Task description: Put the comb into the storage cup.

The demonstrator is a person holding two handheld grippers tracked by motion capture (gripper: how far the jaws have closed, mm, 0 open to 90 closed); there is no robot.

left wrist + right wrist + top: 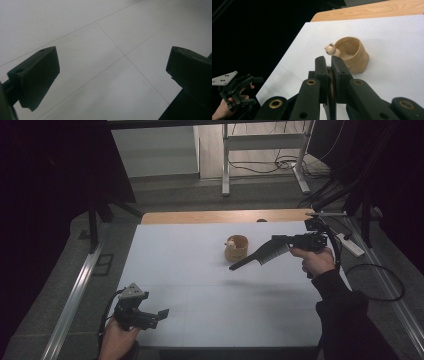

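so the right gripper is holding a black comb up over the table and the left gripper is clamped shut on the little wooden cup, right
Not quite. The left gripper holds nothing: its jaws stand wide apart over bare white table, as the left gripper view shows. The wooden cup sits by itself farther up the table in the high view. The rest stands: the right gripper is shut on the black comb, held above the table.

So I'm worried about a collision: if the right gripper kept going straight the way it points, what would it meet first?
Probably the tan cup: the right gripper, shut on a black comb, aims at it; depth is unclear.
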